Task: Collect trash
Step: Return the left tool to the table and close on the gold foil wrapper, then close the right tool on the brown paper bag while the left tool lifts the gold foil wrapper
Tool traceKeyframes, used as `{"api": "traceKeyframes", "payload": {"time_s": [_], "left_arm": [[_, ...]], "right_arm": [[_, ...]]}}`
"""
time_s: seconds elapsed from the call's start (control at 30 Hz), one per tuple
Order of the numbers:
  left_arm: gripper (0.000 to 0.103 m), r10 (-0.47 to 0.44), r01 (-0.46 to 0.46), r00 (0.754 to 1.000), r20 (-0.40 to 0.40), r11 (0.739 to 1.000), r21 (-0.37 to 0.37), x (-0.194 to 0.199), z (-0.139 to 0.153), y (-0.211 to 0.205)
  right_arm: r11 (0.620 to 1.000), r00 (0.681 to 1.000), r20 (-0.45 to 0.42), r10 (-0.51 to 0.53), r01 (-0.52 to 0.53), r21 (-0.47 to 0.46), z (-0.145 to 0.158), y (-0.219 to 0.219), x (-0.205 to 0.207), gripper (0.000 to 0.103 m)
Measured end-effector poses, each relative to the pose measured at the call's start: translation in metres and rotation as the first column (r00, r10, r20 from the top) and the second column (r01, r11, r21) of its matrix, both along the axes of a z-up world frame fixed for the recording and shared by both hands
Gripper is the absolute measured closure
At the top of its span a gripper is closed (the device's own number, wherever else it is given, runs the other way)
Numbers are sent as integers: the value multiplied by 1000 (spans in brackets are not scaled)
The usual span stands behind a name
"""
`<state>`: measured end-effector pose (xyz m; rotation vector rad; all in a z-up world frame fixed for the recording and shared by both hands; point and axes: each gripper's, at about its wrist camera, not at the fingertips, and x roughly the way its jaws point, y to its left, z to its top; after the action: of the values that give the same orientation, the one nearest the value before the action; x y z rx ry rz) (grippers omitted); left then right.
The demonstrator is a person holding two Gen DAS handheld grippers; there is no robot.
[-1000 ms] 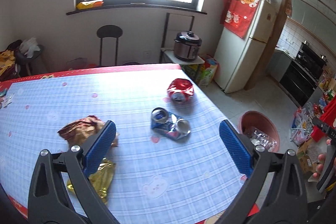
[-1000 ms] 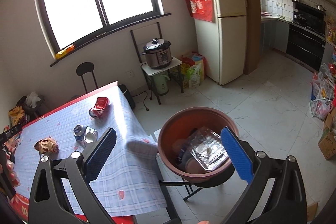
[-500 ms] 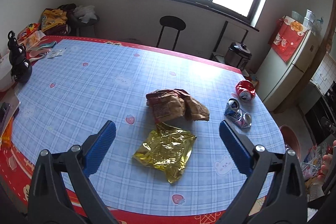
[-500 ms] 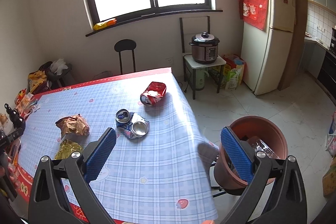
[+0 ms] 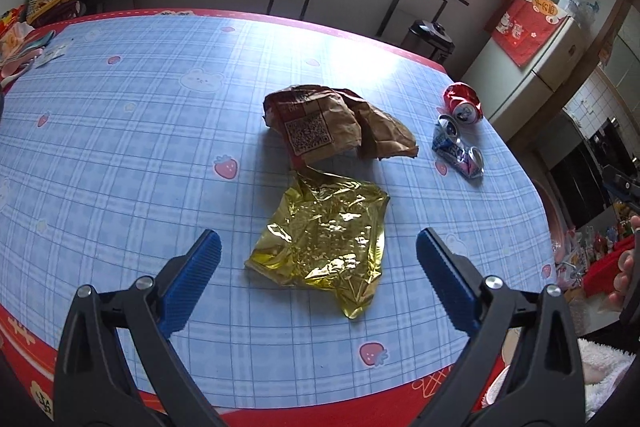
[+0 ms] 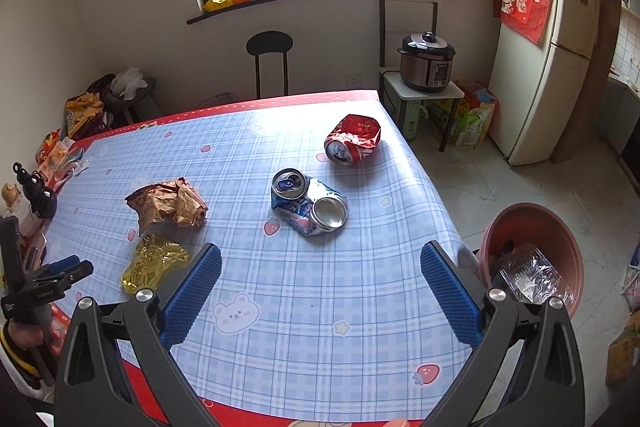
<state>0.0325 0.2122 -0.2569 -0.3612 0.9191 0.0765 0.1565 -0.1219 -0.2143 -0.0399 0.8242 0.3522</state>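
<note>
A crumpled gold foil wrapper [image 5: 322, 241] lies on the blue checked tablecloth, just ahead of my open left gripper [image 5: 318, 283]. Behind it sits a brown paper bag [image 5: 332, 127]. To the right lie a crushed blue can [image 5: 456, 151] and a crushed red can [image 5: 464, 103]. In the right wrist view the blue can [image 6: 310, 205] lies ahead of my open right gripper [image 6: 320, 291], the red can [image 6: 354, 138] further back, the paper bag [image 6: 168, 205] and gold wrapper [image 6: 154, 263] at left. Both grippers hold nothing. A brown bin [image 6: 532, 251] beside the table holds clear plastic.
The table [image 6: 248, 347] has a red border. A black stool [image 6: 269, 45] stands behind it, and a cooker [image 6: 426, 61] and fridge [image 6: 540, 67] at right. Small items and a dark bottle [image 6: 38, 193] crowd the table's left edge. A hand [image 5: 624, 267] shows at right.
My left gripper has swung left and dropped closer over the gold wrapper and paper bag. My right gripper has turned from the bin toward the table and the cans. Both stayed open.
</note>
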Motion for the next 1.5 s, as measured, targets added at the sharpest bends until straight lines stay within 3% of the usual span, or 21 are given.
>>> {"api": "traceKeyframes", "payload": {"time_s": [0.1,0.2,0.43,0.73,1.03,1.13,1.27,1.5], "left_arm": [[11,-63,63,998,-29,998,-17,15,-16,0],[21,-114,113,992,-57,993,-19,30,-33,1],[34,-154,148,984,-92,986,-74,61,-62,21],[37,-255,244,961,-110,964,-107,83,-79,20],[36,-341,333,934,-108,939,-88,96,-84,4],[37,-350,342,930,-108,936,-88,96,-85,3],[56,-323,315,940,-109,945,-87,93,-86,10],[61,-297,289,953,-64,951,-111,69,-77,8]], "right_arm": [[1000,1000,-20,-17,17,-12,-6,7,0,5],[999,999,-43,-34,33,-17,-13,11,0,5],[996,994,-70,-81,78,-43,-28,18,-4,5],[992,989,-85,-119,114,-59,-35,17,-9,5],[991,989,-90,-116,110,-73,-35,19,-9,5],[992,990,-90,-106,99,-76,-35,22,-8,5],[994,991,-101,-87,80,-70,-36,28,-6,5],[998,992,-118,-51,46,-38,-37,30,-3,5]]}}
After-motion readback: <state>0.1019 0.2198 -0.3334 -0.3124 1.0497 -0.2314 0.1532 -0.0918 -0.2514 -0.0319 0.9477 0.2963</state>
